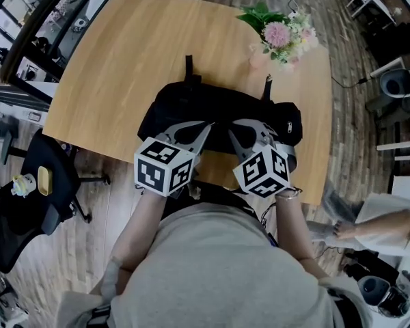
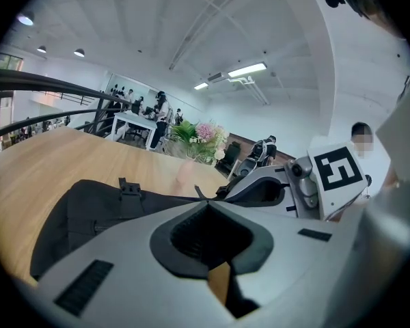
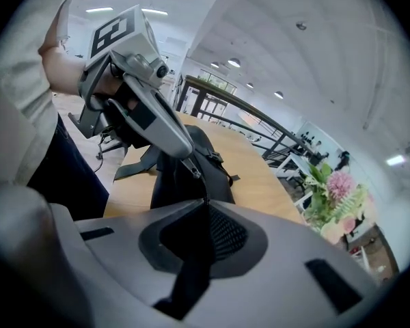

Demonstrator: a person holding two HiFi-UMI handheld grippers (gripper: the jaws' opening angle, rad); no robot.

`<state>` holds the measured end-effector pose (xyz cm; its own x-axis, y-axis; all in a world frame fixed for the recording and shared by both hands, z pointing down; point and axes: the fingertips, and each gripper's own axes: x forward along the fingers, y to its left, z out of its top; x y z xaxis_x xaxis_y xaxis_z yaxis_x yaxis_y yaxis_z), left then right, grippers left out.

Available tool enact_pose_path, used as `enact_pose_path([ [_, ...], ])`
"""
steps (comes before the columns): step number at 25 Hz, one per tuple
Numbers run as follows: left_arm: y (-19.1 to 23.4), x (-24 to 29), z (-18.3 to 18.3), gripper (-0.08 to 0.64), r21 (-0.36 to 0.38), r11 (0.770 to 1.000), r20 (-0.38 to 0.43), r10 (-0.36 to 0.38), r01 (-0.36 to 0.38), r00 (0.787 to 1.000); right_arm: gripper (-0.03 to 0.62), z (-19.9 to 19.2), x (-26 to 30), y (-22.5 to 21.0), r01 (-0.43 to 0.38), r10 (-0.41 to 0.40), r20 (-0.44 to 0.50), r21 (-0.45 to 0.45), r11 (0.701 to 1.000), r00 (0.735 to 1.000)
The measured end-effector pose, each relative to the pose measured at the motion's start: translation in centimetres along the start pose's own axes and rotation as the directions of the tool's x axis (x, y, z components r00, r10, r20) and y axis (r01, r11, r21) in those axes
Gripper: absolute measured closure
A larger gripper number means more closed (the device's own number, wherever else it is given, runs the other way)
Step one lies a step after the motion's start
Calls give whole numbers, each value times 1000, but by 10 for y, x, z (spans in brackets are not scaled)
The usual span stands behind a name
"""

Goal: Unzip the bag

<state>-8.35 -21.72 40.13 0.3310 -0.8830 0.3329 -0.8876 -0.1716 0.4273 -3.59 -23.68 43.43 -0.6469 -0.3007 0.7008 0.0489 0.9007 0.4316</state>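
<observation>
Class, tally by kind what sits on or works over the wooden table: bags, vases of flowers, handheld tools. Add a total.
black bag: 1
vase of flowers: 1
tools: 2 (left tool, right tool)
Total: 4

Light wooden table [image 1: 116, 60], rounded at the corners, seen from steeply above. Carries two things. Holds a black bag [image 1: 191, 108], lying flat close to the near edge and right of the middle, with its long side along that edge. Shows two thin black straps [image 1: 188, 67] running from the bag over the wood toward the far side, one on the left and one on the right. Holds a pale pink vase [image 1: 257, 59], upright by the far right corner and near the right strap's end. Bears pink and white flowers [image 1: 281, 35] with green leaves.
</observation>
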Motion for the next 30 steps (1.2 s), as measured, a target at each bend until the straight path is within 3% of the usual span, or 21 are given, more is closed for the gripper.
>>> enact_pose_path([
  [21,45,-37,1,543,-19,993,31,121,-120,992,565,-7,-1,-4,5,-7,18,130,992,1000],
  [30,84,-67,4,541,-110,972,88,216,-206,972,565,-6,-4,-10,15,-18,19,153,988,1000],
])
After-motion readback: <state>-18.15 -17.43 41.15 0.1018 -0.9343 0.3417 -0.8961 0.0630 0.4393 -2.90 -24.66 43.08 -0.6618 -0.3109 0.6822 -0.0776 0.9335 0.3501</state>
